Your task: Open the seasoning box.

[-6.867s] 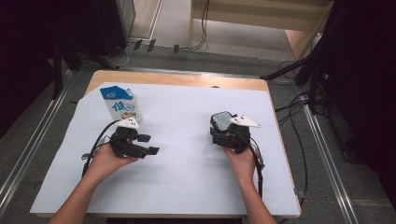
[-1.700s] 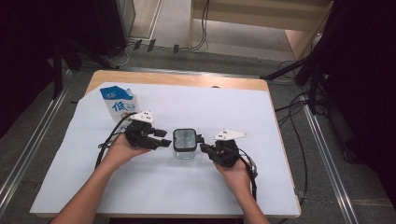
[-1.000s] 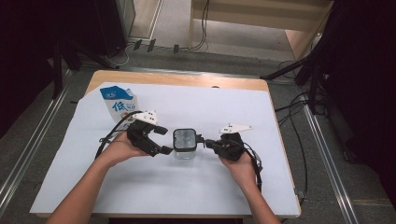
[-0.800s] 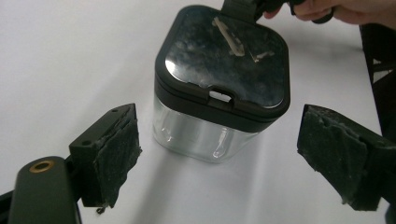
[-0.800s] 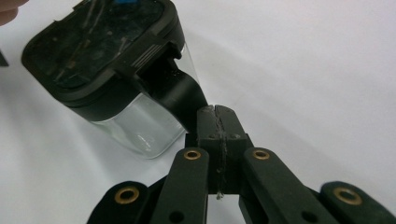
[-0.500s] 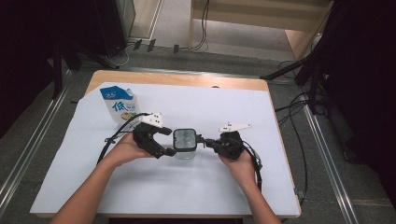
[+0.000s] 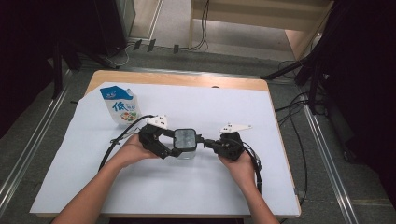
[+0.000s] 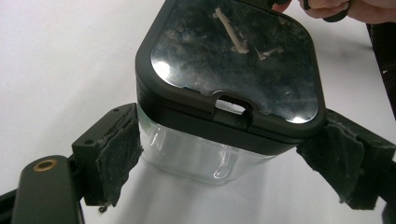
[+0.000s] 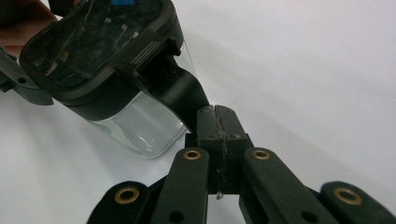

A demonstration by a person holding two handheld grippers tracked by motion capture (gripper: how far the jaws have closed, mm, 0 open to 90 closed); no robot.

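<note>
At the middle of the white sheet (image 7: 196, 186) on the table, between our two hands, stands the glass container (image 7: 185, 145) with its dark lid (image 8: 233, 60) on. We judge it rigid, fairly heavy for its size, slick on its clear walls and breakable if tipped or knocked, so the safest holds are across the flat sides of the body just under the lid rim, and on the lid's latch flap (image 9: 180, 91) for opening. Our left gripper (image 7: 169, 145) straddles the body from the left: in the left gripper view its padded jaws are spread wide, one at each side of the glass, near or just touching the walls, though we cannot tell whether they press yet. Our right gripper (image 9: 217, 123), reaching in from the right, has its jaws clenched tight on the tip of the black latch flap hanging from the lid's right edge. A milk carton (image 7: 120, 106) stands well apart at the far left.
</note>
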